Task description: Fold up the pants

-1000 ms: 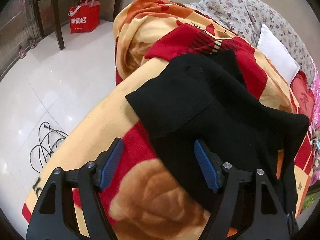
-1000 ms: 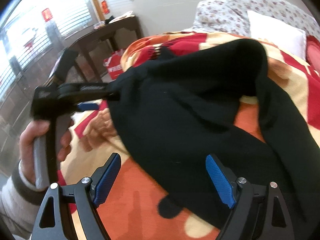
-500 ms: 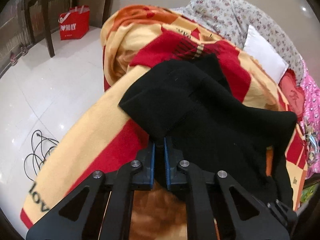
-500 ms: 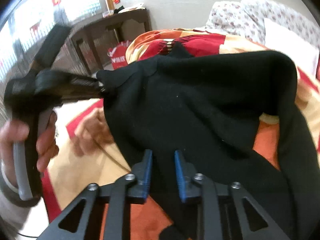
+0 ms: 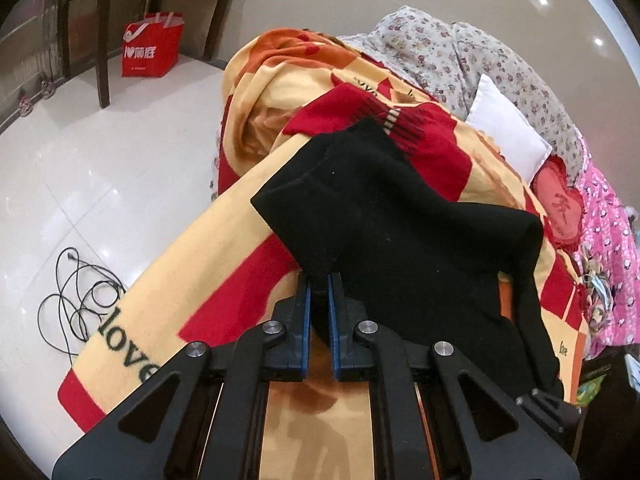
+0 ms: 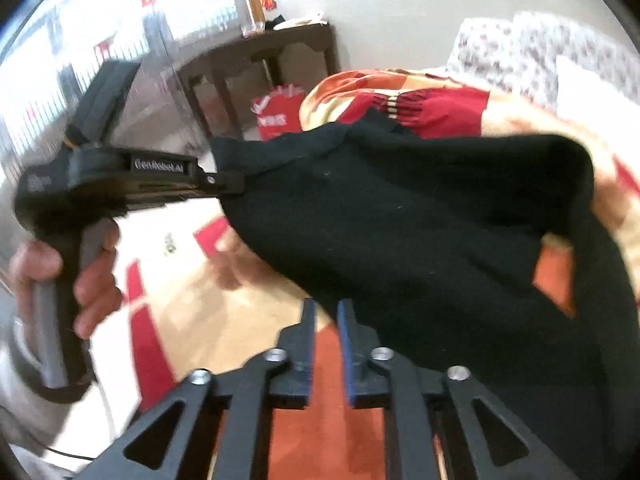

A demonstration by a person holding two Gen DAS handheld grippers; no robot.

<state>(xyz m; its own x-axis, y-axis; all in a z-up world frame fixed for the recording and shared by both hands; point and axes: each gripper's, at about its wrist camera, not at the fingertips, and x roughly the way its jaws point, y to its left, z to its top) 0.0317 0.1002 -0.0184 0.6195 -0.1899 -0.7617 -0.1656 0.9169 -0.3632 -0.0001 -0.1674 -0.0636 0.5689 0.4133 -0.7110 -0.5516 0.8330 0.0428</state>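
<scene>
Left gripper point(image 5: 319, 292) fingers clench the black pants point(image 5: 404, 232) edge; right gripper point(image 6: 326, 316) likewise, pants raised between.

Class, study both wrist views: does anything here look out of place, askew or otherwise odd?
Two things. A black cable lies in a loose tangle on the white floor beside the bed. On the patterned blanket, the black pants lie bunched and uneven, not flat, pinched by the left gripper.
</scene>
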